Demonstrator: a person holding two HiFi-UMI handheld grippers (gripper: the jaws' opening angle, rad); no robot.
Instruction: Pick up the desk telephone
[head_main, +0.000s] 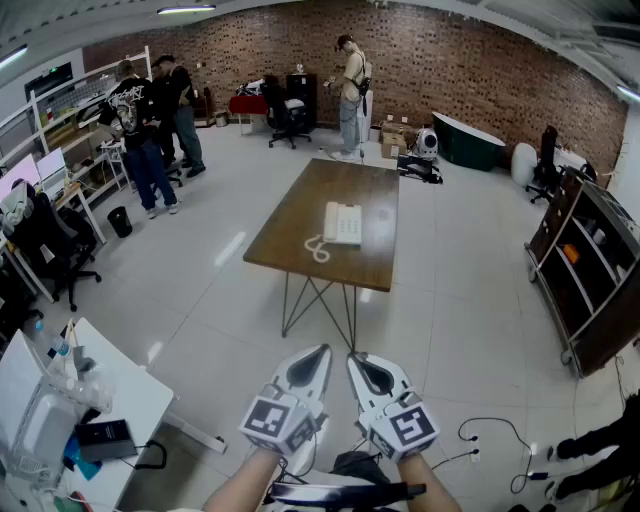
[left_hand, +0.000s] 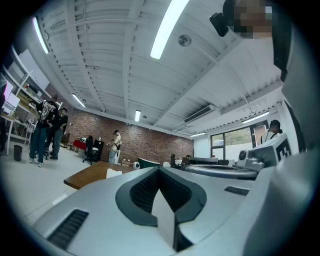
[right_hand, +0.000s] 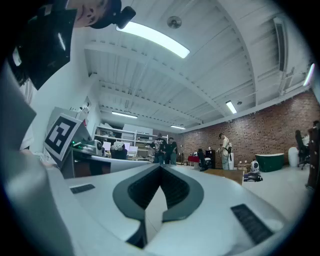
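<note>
A white desk telephone (head_main: 343, 222) with a coiled cord (head_main: 317, 249) lies on a brown wooden table (head_main: 300, 215) in the middle of the room, well ahead of me. My left gripper (head_main: 322, 354) and right gripper (head_main: 354, 360) are held side by side near my body, far short of the table, both shut and empty. In the left gripper view the table (left_hand: 92, 174) and the telephone (left_hand: 113, 173) show small beyond the shut left gripper (left_hand: 159, 170). In the right gripper view only a far corner of the table (right_hand: 227, 173) shows past the shut right gripper (right_hand: 161, 168).
Several people stand at the back left (head_main: 150, 120) and one by the brick wall (head_main: 351, 95). A white desk (head_main: 60, 420) with clutter is at my near left, dark shelving (head_main: 590, 270) at the right, cables (head_main: 495, 440) on the floor. Light floor lies between me and the table.
</note>
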